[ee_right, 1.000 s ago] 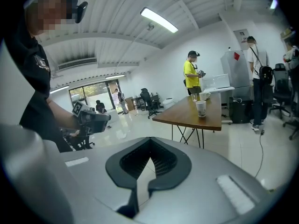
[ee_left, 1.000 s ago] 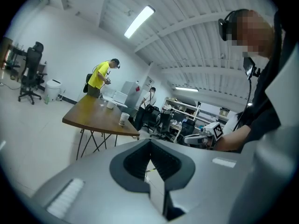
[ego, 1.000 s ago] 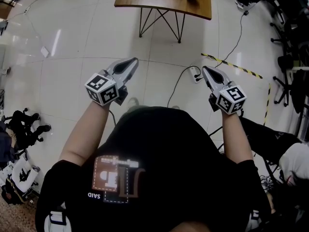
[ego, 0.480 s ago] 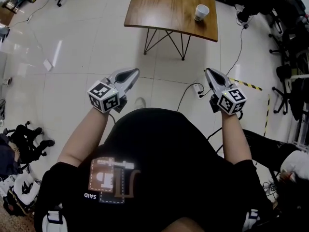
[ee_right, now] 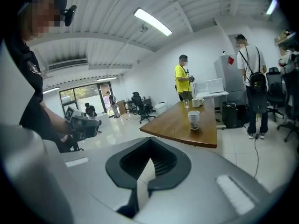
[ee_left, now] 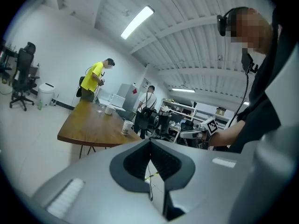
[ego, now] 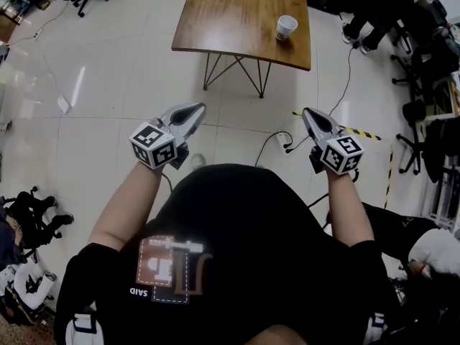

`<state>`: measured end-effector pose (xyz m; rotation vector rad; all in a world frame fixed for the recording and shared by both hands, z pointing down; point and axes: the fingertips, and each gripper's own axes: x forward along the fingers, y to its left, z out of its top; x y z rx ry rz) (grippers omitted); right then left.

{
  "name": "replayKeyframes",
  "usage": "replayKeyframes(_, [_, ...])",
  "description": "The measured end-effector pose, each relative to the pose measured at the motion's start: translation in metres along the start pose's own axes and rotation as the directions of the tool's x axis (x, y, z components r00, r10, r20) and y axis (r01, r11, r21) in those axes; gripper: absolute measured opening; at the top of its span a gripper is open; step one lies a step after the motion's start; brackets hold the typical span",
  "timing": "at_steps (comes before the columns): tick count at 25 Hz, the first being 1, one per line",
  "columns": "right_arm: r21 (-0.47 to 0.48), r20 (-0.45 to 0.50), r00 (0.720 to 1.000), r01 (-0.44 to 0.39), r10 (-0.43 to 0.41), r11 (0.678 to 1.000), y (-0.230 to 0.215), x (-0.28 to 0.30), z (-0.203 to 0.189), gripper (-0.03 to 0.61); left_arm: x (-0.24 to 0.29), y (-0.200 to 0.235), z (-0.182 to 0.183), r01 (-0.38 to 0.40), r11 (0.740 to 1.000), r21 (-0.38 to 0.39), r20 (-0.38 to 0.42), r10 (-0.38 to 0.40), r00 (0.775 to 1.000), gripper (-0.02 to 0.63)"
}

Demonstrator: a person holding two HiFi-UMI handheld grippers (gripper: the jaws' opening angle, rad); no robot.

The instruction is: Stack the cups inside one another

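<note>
A white paper cup stands near the right edge of a wooden table ahead of me. It also shows as the cup in the right gripper view and as the cup in the left gripper view. At the table's far end stand a white mug and a glass. My left gripper and right gripper are held out in front of my chest, well short of the table. Both are shut with nothing between the jaws.
A cable with a power strip and a strip of yellow-black tape lie on the floor between me and the table. Office chairs stand at the right. Two people stand by the table's far end.
The table and the cup have come further into view and sit lower in the head view. Both grippers keep their pose in front of my body and stay shut.
</note>
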<state>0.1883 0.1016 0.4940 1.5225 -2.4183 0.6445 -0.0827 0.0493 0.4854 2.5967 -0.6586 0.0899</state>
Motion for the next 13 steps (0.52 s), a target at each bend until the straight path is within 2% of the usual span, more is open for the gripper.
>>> replayKeyframes(13, [0.000,0.028,1.000,0.000,0.000,1.000,0.000,-0.006,0.003,0.012,-0.011,0.002,0.013,-0.026,1.000,0.012,0.015,0.026,1.000,0.002])
